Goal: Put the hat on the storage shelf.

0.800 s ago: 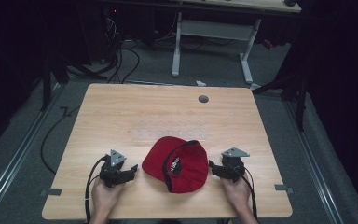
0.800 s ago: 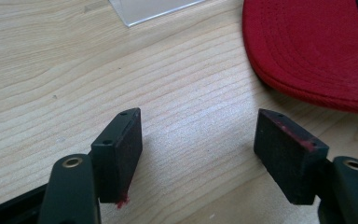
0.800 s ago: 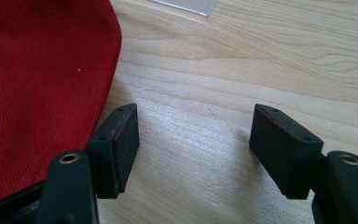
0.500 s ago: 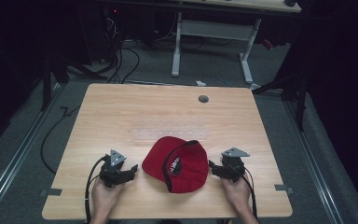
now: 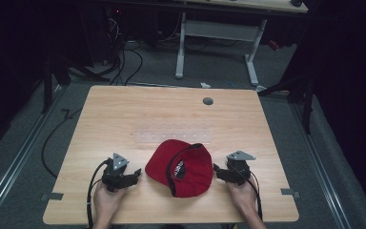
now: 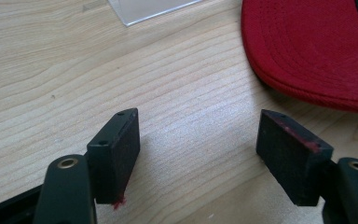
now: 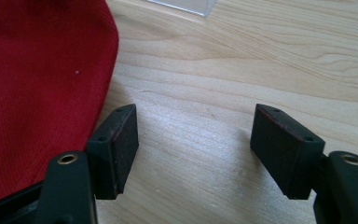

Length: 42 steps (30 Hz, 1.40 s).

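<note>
Lying between the gaping left tongs (image 5: 136, 174) and right tongs (image 5: 216, 170): red cap (image 5: 180, 165).

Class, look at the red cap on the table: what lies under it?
The red cap lies straight on the wooden table, between the open left gripper and right gripper. Whatever is beneath its crown is covered, so unknown.

Lab: dark room, floor cables (image 5: 124, 62), wooden table (image 5: 124, 119), second desk (image 5: 219, 28).

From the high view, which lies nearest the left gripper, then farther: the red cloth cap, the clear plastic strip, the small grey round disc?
1. Red cloth cap, just right of the left gripper.
2. Clear plastic strip, mid-table beyond.
3. Small grey round disc, near the far edge.
</note>
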Tool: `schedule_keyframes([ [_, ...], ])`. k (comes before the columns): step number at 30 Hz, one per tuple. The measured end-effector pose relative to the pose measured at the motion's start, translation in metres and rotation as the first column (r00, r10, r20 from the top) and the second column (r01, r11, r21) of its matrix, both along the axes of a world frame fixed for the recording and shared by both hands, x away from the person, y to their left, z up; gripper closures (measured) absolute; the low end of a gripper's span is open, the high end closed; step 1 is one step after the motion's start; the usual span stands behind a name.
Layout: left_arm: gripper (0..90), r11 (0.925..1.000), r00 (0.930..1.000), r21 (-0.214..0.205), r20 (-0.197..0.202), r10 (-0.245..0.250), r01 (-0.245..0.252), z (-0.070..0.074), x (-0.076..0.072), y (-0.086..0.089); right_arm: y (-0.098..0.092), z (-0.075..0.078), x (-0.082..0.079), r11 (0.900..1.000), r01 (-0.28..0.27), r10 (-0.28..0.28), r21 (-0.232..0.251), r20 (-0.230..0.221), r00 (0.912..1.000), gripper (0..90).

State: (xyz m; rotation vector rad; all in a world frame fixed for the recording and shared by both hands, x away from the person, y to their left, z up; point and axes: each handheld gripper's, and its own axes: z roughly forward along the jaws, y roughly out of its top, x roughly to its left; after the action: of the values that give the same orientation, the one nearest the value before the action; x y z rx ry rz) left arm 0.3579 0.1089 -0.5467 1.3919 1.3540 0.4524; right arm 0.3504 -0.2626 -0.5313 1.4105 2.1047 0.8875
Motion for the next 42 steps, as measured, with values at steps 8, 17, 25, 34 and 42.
schedule_keyframes([
  [8,29.1,1.0000,1.0000,0.001,-0.001,-0.003,0.003,0.000,0.000,0.000,-0.002,0.004,0.000,0.9997,0.010,-0.009,0.021,-0.035,0.9994,33.9],
  [17,28.9,1.0000,1.0000,0.001,-0.001,-0.004,0.004,0.000,0.000,0.000,-0.010,0.018,-0.009,0.9949,0.009,-0.010,0.101,0.012,0.9999,35.7],
  [25,28.9,1.0000,1.0000,0.001,-0.001,-0.004,0.004,0.000,0.000,0.000,-0.007,0.036,-0.010,0.9882,-0.049,0.046,0.145,0.024,0.9986,38.2],
  [34,28.7,1.0000,1.0000,0.001,-0.002,-0.002,0.002,0.000,0.000,0.000,0.005,0.050,-0.002,0.9828,-0.109,0.104,0.150,0.039,0.9938,36.0],
  [42,28.7,1.0000,1.0000,0.001,-0.002,-0.002,0.002,0.000,0.000,0.000,0.017,0.055,0.009,0.9727,-0.160,0.157,0.168,0.035,0.9870,34.2],
])
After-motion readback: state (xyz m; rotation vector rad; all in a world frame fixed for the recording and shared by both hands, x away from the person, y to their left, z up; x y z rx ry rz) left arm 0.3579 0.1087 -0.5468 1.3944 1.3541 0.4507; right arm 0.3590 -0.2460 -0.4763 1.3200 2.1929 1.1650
